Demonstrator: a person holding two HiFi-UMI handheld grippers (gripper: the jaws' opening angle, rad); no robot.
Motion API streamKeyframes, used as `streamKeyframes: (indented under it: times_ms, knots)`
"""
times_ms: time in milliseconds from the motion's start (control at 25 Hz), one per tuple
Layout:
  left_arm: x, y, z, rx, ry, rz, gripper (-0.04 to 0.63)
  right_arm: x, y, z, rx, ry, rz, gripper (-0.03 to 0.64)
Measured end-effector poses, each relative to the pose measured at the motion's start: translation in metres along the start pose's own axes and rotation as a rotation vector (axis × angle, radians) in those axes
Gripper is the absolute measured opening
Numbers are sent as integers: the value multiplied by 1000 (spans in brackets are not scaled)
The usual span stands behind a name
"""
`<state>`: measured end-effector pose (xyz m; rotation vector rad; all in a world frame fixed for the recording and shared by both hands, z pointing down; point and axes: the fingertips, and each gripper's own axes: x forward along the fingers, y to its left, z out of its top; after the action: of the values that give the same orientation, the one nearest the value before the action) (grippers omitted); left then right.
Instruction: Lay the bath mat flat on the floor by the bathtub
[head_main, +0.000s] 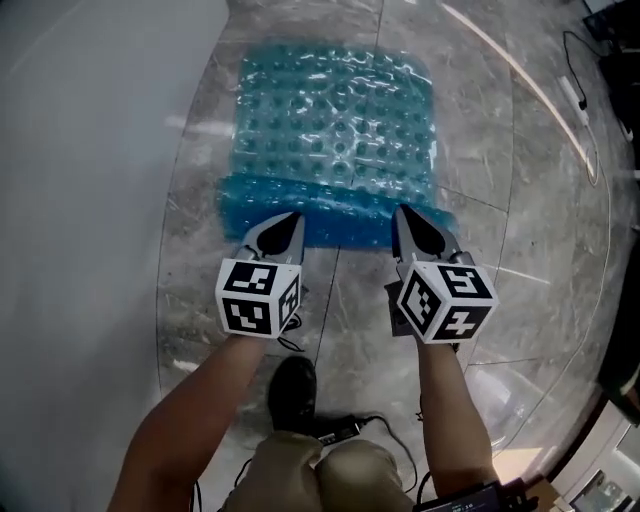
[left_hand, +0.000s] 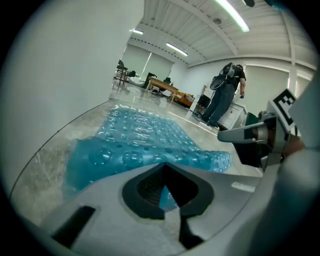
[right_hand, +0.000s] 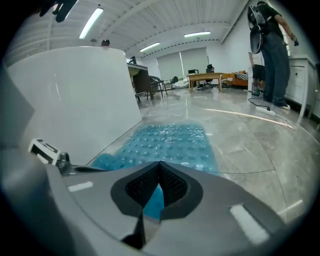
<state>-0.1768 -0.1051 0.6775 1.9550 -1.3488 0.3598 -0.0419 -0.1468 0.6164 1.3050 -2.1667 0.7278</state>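
Both grippers clamp the near edge of the blue bath mat (head_main: 335, 130), which is on the floor just beside the bathtub (head_main: 90, 150).
Nearest, the wearer's dark shoe (head_main: 292, 392) and a black cable (head_main: 350, 428) rest on the grey marble floor (head_main: 520, 230), out from the bathtub. Ahead of them, the left gripper (head_main: 290, 222), the one closer to the bathtub, has its jaws closed on the mat's near edge, with blue material showing between the pads. The right gripper (head_main: 402, 215), farther from the bathtub, grips the same edge the same way. That near strip is raised and curled off the floor. The rest of the mat lies flat alongside the bathtub's white wall. Well beyond the bathtub, a person (right_hand: 272, 55) stands, with tables (right_hand: 207, 77) farther back.
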Motion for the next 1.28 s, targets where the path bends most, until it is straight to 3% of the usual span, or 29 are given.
streamKeyframes:
  times_ms: [200, 360, 520, 720, 840, 1000, 1280]
  knots:
    - [-15, -7, -20, 13, -24, -13, 6, 30, 15, -30, -90, 24, -8, 8]
    - [-48, -24, -23, 23, -69, -24, 8, 15, 21, -63, -157, 69, -25, 8]
    - [-67, -30, -18, 34, -124, 21, 8, -13, 38, -103, -197, 116, 14, 7]
    - [-64, -29, -37, 14, -101, 67, 8, -42, 51, -145, -214, 153, 94, 6]
    - [-66, -31, -57, 6, -52, 61, 8, -64, 52, -137, -188, 108, 141, 7]
    - [-79, -34, -82, 7, 1, 67, 8, -66, 42, -95, -168, -13, 86, 8]
    - [-123, -57, -103, -12, -20, 54, 8, -47, 28, -120, -202, 69, 12, 7]
